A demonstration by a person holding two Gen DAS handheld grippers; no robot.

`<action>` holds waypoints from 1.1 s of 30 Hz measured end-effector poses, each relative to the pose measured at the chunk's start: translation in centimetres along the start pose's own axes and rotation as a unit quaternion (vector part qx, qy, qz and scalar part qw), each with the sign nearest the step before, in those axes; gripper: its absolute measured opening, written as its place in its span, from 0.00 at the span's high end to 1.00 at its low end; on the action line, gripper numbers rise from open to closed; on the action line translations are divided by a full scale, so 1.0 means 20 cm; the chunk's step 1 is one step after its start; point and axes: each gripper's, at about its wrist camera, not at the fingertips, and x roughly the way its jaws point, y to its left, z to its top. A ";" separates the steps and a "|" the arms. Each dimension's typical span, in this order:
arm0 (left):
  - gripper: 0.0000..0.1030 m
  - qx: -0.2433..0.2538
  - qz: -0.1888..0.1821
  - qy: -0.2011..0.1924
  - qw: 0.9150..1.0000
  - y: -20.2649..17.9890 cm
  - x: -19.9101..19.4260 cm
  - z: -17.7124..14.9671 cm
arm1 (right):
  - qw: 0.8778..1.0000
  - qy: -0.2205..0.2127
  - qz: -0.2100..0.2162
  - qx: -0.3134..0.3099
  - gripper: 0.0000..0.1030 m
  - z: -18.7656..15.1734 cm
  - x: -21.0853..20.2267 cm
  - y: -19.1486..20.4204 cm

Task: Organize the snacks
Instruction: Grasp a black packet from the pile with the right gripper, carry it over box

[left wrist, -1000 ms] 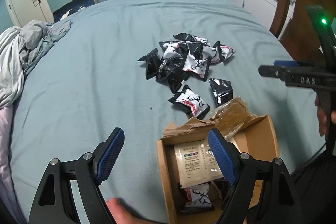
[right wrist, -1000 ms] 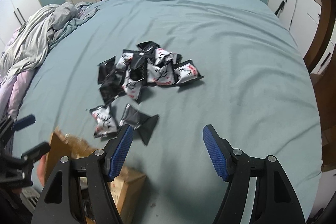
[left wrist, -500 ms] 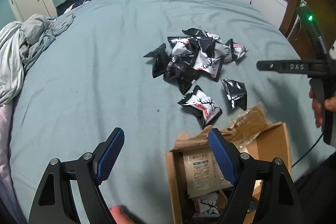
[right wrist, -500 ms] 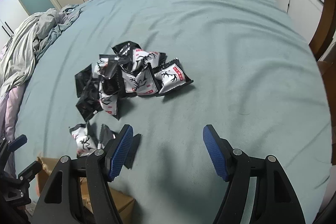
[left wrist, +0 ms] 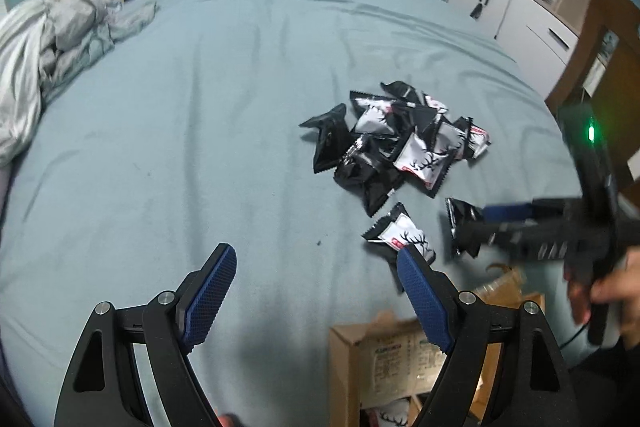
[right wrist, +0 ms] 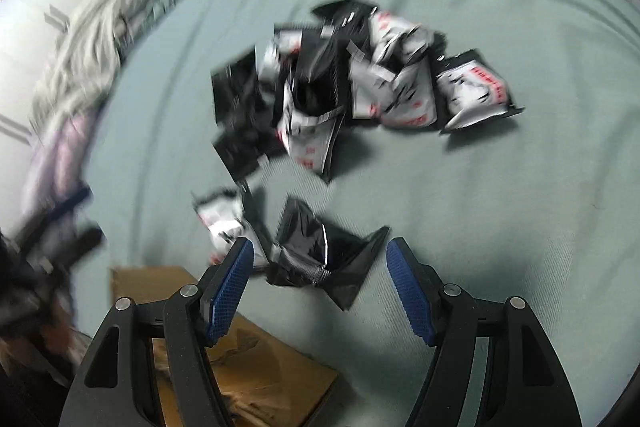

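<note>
A pile of black and white snack packets [left wrist: 396,143] lies on the blue-green bed; it also shows in the right wrist view [right wrist: 340,87]. A white packet [left wrist: 400,235] and a black packet [left wrist: 462,223] lie apart, nearer the open cardboard box [left wrist: 384,355]. My left gripper [left wrist: 316,301] is open and empty, over bare sheet left of the box. My right gripper [right wrist: 320,283] is open, its jaws on either side of the black packet [right wrist: 320,255], just above it. The box corner [right wrist: 256,375] lies below. The right gripper also shows in the left wrist view [left wrist: 540,227].
Crumpled bedding [left wrist: 44,43] is heaped at the bed's left side. White cabinets [left wrist: 516,7] and a wooden chair [left wrist: 600,47] stand off to the right. The box holds a white packet [left wrist: 388,419] and a printed sheet [left wrist: 396,359].
My right gripper has dropped down and forward over the lone black packet, blurring its view. My left gripper has shifted left and back, so the box sits lower right.
</note>
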 end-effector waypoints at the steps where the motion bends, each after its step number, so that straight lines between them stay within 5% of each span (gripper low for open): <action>1: 0.19 -0.008 -0.013 0.018 1.000 0.01 0.05 0.01 | 1.000 0.008 -0.005 -0.003 0.34 0.00 0.03 0.00; 8: 0.19 -0.014 -0.009 0.055 0.998 0.03 0.21 0.04 | 1.000 -0.010 0.016 -0.008 0.58 0.00 0.04 -0.05; 13: 0.19 -0.037 -0.018 0.051 0.998 0.08 0.23 0.10 | 0.997 -0.062 0.042 0.005 0.62 -0.02 -0.11 -0.05; 18: 0.19 -0.001 -0.025 0.045 0.999 0.00 0.28 0.24 | 0.992 -0.117 0.054 0.013 0.62 -0.07 -0.29 -0.06; 30: 0.20 -0.063 -0.013 0.088 0.994 0.01 0.67 0.53 | 0.979 -0.198 0.041 0.005 0.62 -0.64 -0.63 0.03; 33: 0.41 -0.059 -0.012 0.097 0.993 -0.01 0.73 0.54 | 0.978 -0.206 0.029 0.013 0.62 -0.79 -0.66 0.02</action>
